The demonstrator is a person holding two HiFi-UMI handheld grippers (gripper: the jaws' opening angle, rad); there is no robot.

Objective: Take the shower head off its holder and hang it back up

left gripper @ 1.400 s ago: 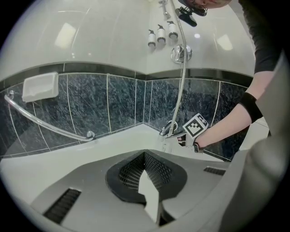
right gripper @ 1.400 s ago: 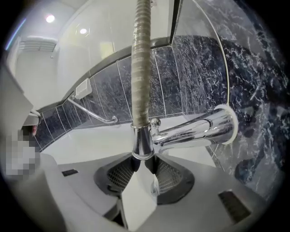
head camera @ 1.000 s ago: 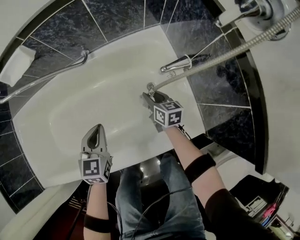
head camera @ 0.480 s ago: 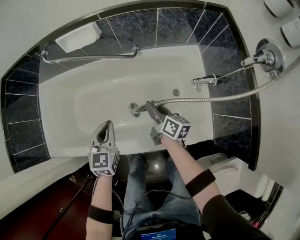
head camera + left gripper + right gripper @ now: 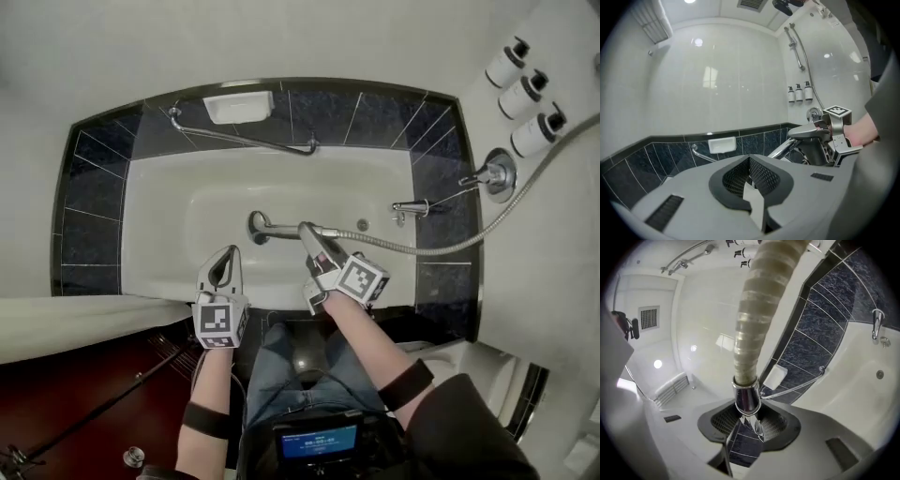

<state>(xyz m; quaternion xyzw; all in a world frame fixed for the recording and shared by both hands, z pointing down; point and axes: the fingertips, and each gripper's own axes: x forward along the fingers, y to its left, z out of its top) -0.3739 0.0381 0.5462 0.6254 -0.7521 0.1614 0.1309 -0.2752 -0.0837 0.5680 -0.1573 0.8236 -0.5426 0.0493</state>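
Bathtub (image 5: 169,216) beneath us, our right gripper (image 5: 312,242) pinched the shower head (image 5: 261,227) at its hose (image 5: 441,246) end, off its holder, above the tub's near edge. Our left gripper (image 5: 225,261) was pressed together, empty. Rehanging, we judged, called for a lift to the wall rail (image 5: 800,54).

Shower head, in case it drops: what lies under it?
The white bathtub lies below the shower head, held by the right claw. The tub patch directly beneath the head is covered.
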